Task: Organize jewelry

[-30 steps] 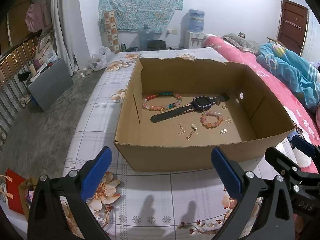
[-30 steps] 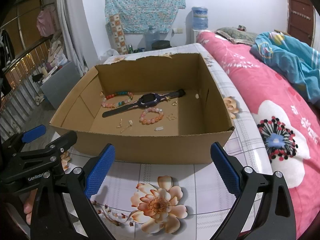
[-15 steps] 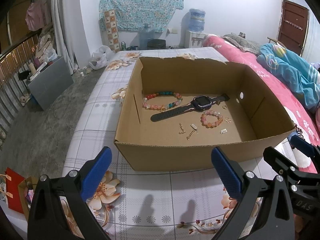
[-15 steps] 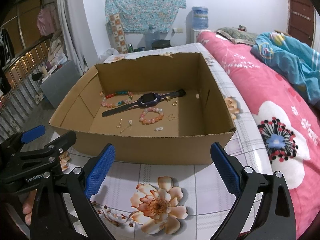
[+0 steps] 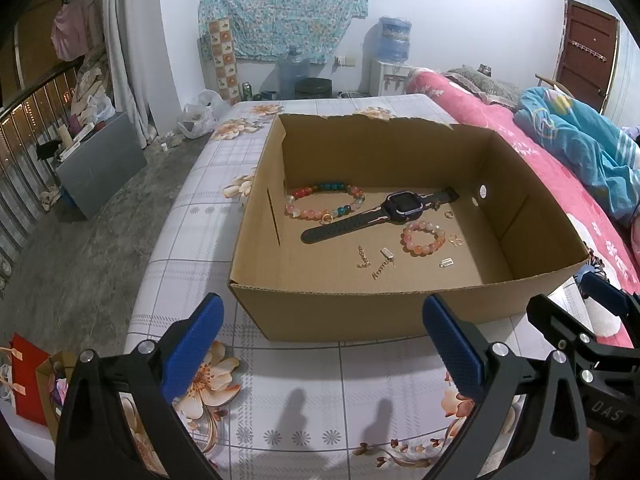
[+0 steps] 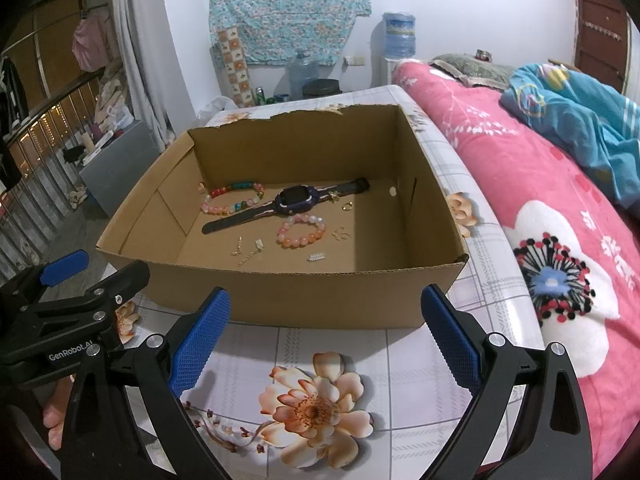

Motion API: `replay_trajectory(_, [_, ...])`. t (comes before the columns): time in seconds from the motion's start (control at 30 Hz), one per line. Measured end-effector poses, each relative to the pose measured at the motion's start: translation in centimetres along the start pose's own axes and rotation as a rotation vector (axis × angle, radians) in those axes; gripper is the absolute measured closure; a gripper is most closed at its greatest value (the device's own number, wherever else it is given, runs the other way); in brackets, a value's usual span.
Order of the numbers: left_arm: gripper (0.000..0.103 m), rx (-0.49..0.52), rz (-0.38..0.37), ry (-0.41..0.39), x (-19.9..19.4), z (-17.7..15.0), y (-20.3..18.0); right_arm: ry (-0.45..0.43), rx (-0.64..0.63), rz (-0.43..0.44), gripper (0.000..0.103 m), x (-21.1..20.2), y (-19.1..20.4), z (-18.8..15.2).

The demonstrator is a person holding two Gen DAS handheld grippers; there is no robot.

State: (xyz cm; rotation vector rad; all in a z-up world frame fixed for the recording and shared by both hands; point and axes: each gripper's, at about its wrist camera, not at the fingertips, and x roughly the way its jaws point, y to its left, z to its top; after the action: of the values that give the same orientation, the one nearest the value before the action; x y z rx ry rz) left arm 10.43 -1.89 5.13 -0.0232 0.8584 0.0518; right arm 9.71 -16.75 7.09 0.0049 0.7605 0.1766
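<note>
An open cardboard box [image 5: 360,312] stood on a surface [image 5: 340,400] covered with a white floral-print cloth. All the jewelry lay on the box floor. A multicoloured bead bracelet [image 5: 324,200] sat toward the far left. A dark watch [image 5: 400,204] lay diagonally across the middle, its strap end near that bracelet. A smaller pink bead bracelet [image 5: 423,237] rested just right of the watch strap. Two short gold chain pieces [image 5: 374,262] lay nearer the front wall, with a small silver clasp [image 5: 446,263] to their right. Small gold rings [image 5: 456,240] lay beside the pink bracelet.

The left hand-held gripper [image 5: 320,348] hovered over the surface in front of the box, jaws spread wide and holding nothing. The right hand-held gripper [image 6: 324,336] was likewise wide apart and empty, also short of the box. The near wall of the box stood between both grippers and the jewelry.

A bed with a pink floral cover [image 6: 560,220] ran along the right side of the surface, a blue blanket [image 6: 580,120] bunched on it. Water bottles [image 5: 394,44] stood against the far wall under a hung patterned cloth [image 5: 280,4]. A red bag [image 5: 24,376] sat on the floor at lower left.
</note>
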Motion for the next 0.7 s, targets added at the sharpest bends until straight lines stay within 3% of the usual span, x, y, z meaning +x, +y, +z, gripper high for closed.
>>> replay_trajectory(0.7, [0.005,-0.002,0.000,0.003,-0.04,0.03,0.10,0.000,-0.001,0.000,0.011,0.08,-0.05,0.09])
